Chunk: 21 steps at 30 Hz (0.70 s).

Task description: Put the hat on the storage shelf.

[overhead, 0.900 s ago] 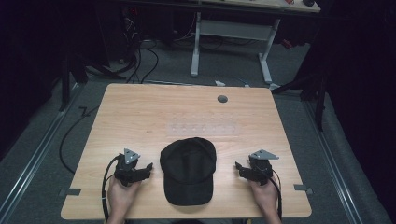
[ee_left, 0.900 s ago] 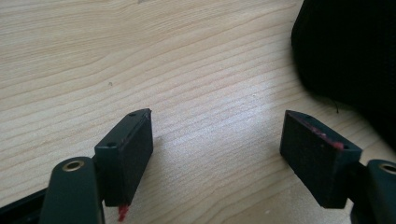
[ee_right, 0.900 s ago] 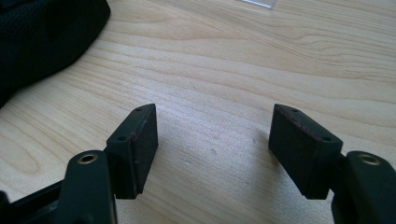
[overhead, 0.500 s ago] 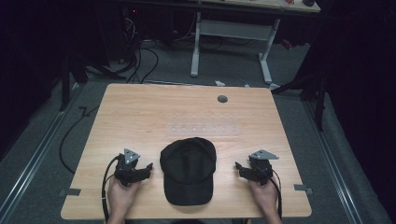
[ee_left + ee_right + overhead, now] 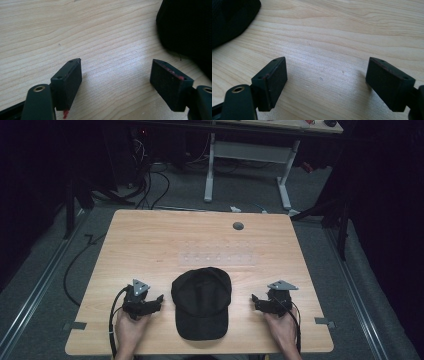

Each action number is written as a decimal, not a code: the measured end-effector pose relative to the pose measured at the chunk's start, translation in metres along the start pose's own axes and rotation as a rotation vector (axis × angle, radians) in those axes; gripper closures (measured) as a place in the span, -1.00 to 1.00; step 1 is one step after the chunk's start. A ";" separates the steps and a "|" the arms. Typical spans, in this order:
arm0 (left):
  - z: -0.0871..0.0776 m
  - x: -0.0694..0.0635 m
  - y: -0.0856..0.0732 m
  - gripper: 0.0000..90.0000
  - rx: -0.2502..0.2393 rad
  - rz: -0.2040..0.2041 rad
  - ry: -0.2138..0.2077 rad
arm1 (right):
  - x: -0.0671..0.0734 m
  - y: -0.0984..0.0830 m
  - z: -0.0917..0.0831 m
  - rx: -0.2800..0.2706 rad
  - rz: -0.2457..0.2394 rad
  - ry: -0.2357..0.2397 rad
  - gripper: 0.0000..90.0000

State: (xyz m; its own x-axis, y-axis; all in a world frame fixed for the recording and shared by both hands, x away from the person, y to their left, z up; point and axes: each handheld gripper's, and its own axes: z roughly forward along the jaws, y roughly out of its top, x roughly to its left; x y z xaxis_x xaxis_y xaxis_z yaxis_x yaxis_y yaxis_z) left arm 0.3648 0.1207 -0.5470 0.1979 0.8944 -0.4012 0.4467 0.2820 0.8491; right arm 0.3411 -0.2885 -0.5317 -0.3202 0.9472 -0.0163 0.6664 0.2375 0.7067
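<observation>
Nothing has moved: black baseball cap (image 5: 202, 301) lies brim-down at the table's (image 5: 150, 245) near edge between left gripper (image 5: 159, 299) and right gripper (image 5: 254, 298). Gripper views show both jaws spread, empty.

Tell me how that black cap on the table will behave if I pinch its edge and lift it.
The black cap looks like soft fabric, so its crown would probably sag. Its flat brim, towards the person, seems stiffer and may hold its shape. It lies flat on the table, so it is unlikely to roll, and it is probably light.
</observation>
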 end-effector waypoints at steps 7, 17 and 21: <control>0.000 0.000 0.000 -0.43 0.001 0.000 0.000 | -0.003 0.000 -0.003 -0.003 0.014 -0.009 -0.32; -0.001 0.000 0.000 -0.43 0.000 -0.001 0.002 | 0.002 -0.006 -0.013 -0.048 -0.011 0.006 0.05; -0.001 0.000 0.000 -0.43 0.000 0.001 0.003 | 0.001 -0.007 -0.016 -0.060 0.012 0.034 0.06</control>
State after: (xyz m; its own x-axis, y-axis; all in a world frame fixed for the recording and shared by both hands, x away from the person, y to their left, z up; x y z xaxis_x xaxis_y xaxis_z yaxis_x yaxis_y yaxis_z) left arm 0.3642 0.1210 -0.5470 0.1957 0.8955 -0.3998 0.4463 0.2817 0.8494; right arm 0.3253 -0.2924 -0.5253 -0.3364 0.9416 0.0156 0.6288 0.2123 0.7480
